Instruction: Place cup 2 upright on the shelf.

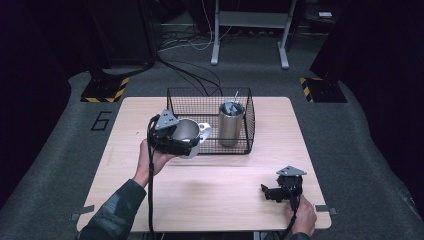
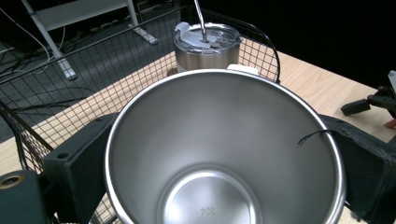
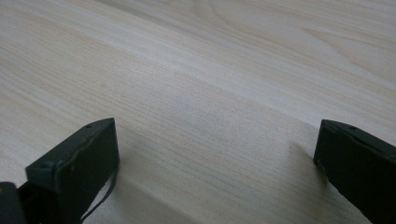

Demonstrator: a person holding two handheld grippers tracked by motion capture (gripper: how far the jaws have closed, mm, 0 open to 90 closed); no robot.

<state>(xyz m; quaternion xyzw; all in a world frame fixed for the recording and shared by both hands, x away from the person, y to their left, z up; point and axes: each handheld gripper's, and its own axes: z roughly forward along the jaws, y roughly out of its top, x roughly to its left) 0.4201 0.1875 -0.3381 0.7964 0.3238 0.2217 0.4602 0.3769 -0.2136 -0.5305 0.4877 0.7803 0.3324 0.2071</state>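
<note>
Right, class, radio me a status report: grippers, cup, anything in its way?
Left gripper shut on steel cup, held at wire basket front. Right gripper open, low over table. Lidded tumbler stands in basket, right side.

A "6" on the floor; "304" stamped inside the steel cup's bottom.

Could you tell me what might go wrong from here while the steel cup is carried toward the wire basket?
1. The left gripper holds the steel cup by its smooth, tapered wall, so it might slip.
2. The cup is level with the wire basket rim and could catch on it.
3. The lidded tumbler with its straw stands inside; the cup could knock it.
</note>
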